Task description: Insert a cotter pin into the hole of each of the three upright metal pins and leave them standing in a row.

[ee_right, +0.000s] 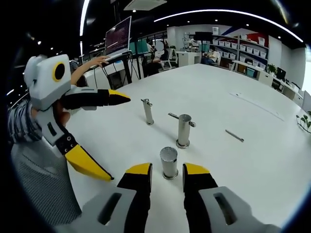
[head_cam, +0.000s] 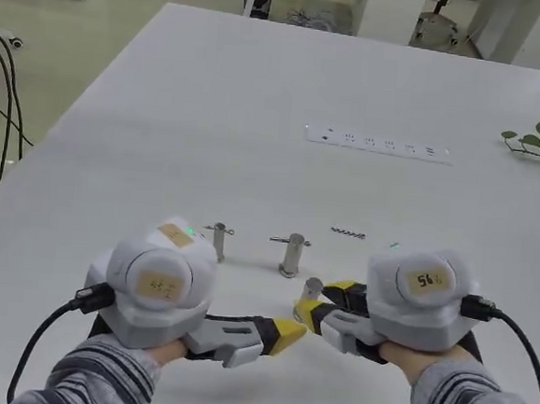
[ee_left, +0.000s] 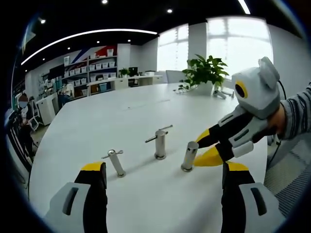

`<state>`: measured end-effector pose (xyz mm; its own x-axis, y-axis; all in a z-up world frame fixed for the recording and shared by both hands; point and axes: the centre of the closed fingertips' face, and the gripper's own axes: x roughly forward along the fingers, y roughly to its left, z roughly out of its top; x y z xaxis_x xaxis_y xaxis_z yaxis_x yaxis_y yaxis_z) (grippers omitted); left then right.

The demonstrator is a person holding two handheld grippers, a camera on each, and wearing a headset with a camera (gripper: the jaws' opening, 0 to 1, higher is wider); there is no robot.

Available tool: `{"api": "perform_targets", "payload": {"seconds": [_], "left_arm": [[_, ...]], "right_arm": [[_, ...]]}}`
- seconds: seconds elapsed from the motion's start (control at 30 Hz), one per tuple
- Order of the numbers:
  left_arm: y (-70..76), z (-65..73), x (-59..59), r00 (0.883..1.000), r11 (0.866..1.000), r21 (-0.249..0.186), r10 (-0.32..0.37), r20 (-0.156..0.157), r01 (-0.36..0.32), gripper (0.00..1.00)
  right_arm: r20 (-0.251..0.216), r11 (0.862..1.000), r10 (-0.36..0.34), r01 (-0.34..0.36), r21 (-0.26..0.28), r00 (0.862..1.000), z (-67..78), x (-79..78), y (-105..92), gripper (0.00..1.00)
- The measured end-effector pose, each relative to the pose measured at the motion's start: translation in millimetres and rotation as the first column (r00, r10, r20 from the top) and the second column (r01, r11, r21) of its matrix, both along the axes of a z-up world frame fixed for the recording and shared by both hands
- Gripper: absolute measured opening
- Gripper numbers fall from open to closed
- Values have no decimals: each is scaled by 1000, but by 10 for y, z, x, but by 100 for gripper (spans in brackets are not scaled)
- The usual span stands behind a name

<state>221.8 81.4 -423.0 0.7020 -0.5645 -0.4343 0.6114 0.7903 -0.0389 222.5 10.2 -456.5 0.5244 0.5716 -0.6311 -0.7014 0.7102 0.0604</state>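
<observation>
Yellow-tipped left tongs [ee_left: 161,170] gape wide, held low — right tongs [ee_right: 167,171] narrow, tips flanking the nearest metal pin [ee_right: 168,158].

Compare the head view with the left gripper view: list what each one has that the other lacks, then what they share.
Head view: a power strip and a loose thin pin lying on the table beyond the row. Left gripper view: shelves of bins and bright windows behind. Both: the left pin and middle pin, each with a cotter pin through it, and the right hand-held gripper open around the bare third pin.
</observation>
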Motion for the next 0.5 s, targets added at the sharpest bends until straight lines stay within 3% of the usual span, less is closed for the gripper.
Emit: {"api": "perform_targets", "payload": {"seconds": [0.2, 0.27, 0.5], "left_arm": [[3, -2, 6, 1000, 1000, 2, 4, 4, -4, 99], [-1, -2, 5, 1000, 1000, 6, 3, 6, -3, 99], [16, 3, 13, 1000, 1000, 5, 11, 10, -11, 99]], "right_arm": [[-34, 996, 74, -75, -37, 997, -66, -76, -123, 21], [-41, 994, 87, -90, -60, 995, -94, -55, -196, 22], [-57, 994, 84, -88, -68, 995, -70, 103, -347, 22]]}}
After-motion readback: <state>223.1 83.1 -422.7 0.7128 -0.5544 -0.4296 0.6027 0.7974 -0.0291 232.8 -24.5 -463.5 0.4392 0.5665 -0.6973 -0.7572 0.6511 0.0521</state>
